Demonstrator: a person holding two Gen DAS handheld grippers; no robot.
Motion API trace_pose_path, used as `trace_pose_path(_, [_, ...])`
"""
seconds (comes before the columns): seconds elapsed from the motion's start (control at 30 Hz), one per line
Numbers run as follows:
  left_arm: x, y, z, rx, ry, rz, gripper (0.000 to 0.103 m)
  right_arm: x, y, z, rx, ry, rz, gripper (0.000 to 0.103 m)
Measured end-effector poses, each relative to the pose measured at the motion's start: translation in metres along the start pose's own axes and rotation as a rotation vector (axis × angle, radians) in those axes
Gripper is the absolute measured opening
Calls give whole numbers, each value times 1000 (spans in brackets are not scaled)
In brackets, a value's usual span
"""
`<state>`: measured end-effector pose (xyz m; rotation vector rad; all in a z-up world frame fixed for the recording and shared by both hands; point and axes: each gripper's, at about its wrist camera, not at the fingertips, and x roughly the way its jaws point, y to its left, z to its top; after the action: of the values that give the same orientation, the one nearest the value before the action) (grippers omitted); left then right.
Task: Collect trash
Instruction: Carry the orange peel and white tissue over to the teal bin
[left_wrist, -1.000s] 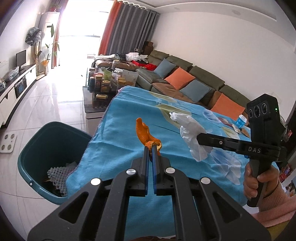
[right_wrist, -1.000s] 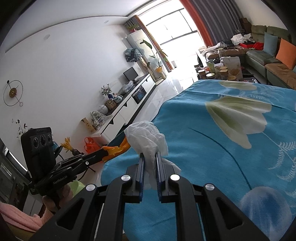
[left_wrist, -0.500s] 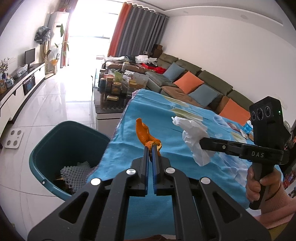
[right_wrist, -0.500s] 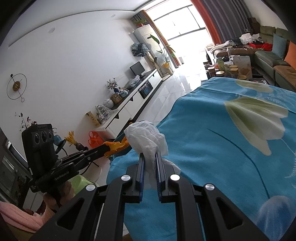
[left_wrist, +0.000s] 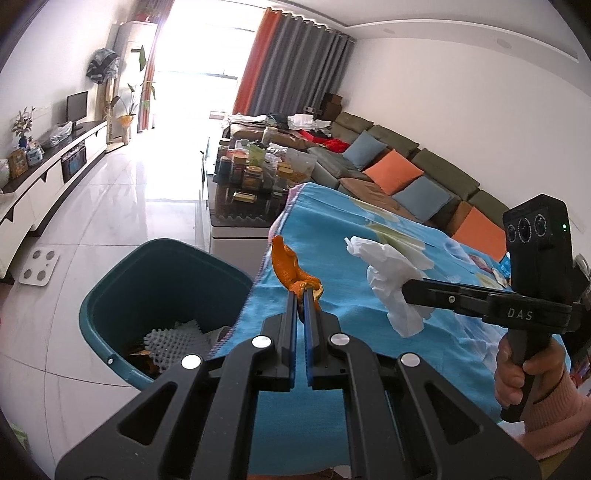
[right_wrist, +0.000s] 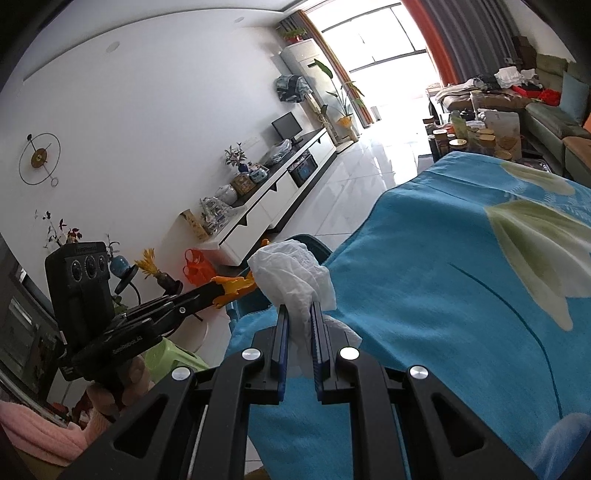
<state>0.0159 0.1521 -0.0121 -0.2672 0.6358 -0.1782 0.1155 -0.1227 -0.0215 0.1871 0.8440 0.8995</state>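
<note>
My left gripper (left_wrist: 300, 295) is shut on a curled orange peel (left_wrist: 286, 266), held above the left edge of the blue-clothed table (left_wrist: 332, 236). Just left of and below it stands a teal trash bin (left_wrist: 147, 273) with white foam netting (left_wrist: 173, 339) inside. My right gripper (right_wrist: 298, 308) is shut on a crumpled white tissue (right_wrist: 291, 269) above the table's near corner. In the left wrist view the tissue (left_wrist: 391, 280) hangs from the right gripper (left_wrist: 404, 290) to the right of the peel. The right wrist view shows the left gripper (right_wrist: 218, 291) with the peel (right_wrist: 236, 286) at its tip.
A coffee table (left_wrist: 236, 218) crowded with jars stands beyond the bin. A long sofa (left_wrist: 406, 177) with orange and blue cushions runs behind the table. A white TV cabinet (right_wrist: 280, 192) lines the far wall. A scale (left_wrist: 38, 267) lies on the tiled floor. Small items (left_wrist: 498, 266) lie at the table's right.
Both grippers have carried their loads leftward toward the table edge. The bin now lies closer to the peel and fuller in view. Both grips are unchanged.
</note>
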Motion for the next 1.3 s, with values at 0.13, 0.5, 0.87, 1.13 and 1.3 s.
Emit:
trace_pose_path(0.13, [-1,6,-1,-12,-1,14,4,6,4,3,-11,8,10,10])
trace_pose_path(0.5, [-4,14,-2,-28,-16,37,4,21,14,8,-35,32,24,10])
trace_pose_path(0.87, [-3,22,-2,-42,-19,59,4,31,16,12,-50,54,29,10])
trace_pose_path(1.13, [-1,34,-1,-58,-26,92,4,50,24,21,-72,76,22,10])
trace_pose_path(1.3, [5,46,-1,-74,-21,124,4,67,30,24,-83,101,21,10])
